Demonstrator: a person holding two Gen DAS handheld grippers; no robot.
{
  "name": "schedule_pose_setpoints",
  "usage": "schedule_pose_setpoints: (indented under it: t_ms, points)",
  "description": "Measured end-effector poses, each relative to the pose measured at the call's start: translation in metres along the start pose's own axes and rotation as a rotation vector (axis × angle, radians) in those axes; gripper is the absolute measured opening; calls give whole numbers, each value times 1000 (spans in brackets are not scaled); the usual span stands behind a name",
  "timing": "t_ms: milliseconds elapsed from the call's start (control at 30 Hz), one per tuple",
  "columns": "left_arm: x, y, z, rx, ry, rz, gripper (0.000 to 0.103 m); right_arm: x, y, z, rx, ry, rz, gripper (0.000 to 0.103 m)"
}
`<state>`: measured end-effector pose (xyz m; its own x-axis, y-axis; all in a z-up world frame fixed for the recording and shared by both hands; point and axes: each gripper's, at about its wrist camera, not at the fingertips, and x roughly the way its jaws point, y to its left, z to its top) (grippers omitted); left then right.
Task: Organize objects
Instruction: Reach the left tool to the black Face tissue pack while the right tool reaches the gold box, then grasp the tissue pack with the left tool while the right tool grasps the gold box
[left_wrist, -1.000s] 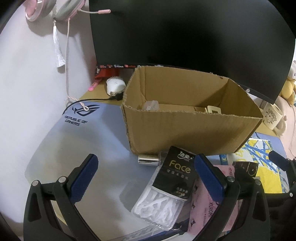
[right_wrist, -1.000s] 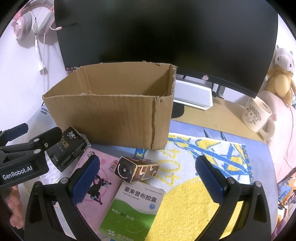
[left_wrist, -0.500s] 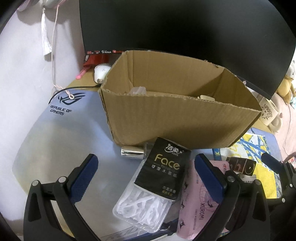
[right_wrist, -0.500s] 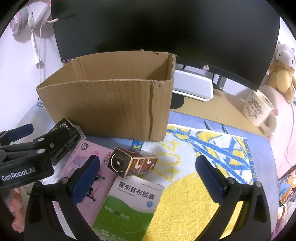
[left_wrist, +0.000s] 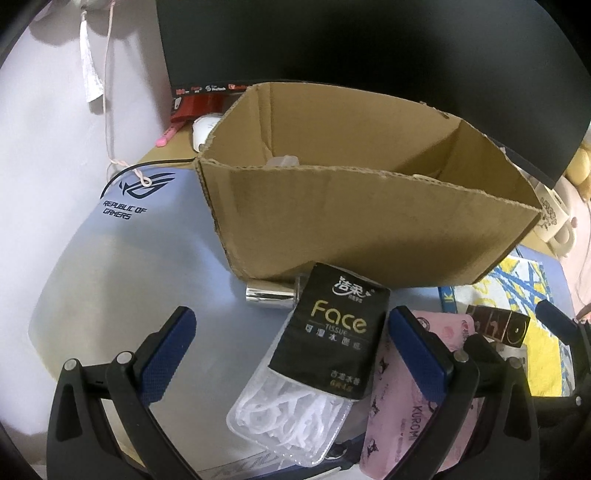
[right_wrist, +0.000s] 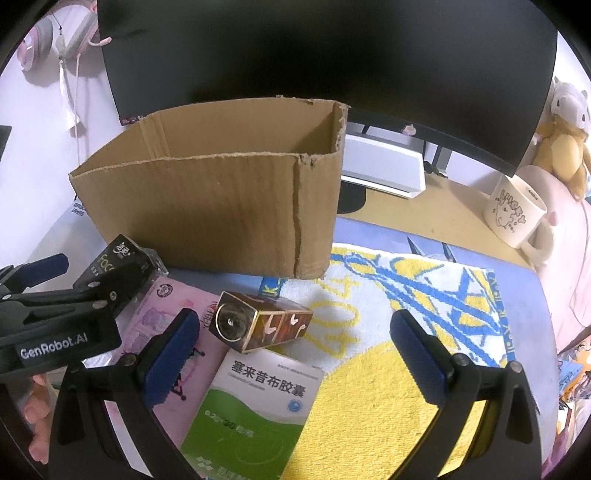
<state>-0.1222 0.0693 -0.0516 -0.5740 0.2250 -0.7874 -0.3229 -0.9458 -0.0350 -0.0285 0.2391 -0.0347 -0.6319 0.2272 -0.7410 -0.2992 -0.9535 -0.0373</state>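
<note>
I have both claws spread wide and empty, held low over the near clutter so each can drop onto an item. My left claw (left_wrist: 288, 350) brackets the tissue pack (left_wrist: 334, 332), which lies tilted across a clear bag (left_wrist: 291, 417) with a pink pack (left_wrist: 424, 398) touching its right side. My right claw (right_wrist: 295, 354) hangs over the brown box (right_wrist: 260, 325) and green carton (right_wrist: 255, 406). The open cardboard box (right_wrist: 207, 210) sits just beyond, likely the drop spot. Its near wall is tall, so I judge each lift must clear that rim; the desk (left_wrist: 147, 266) to the left offers the freest room.
</note>
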Motion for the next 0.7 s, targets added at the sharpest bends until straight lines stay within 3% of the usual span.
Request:
schedule_pose_setpoints:
  t_ms: [267, 533, 600, 633, 700]
  points:
    - [2, -4, 0, 19, 7, 30, 103, 4, -3, -1, 2, 21, 31, 103]
    - [6, 1, -1, -19, -9, 7, 100, 3, -8, -1, 23, 12, 40, 103]
    - [5, 0, -2, -1, -14, -11, 79, 0, -10, 1, 38, -4, 39, 95]
    - [5, 0, -2, 1, -10, -37, 73, -1, -11, 1, 49, -3, 56, 89]
    - [5, -2, -3, 1, -6, -97, 52, 0, -13, 1, 69, 2, 96, 81]
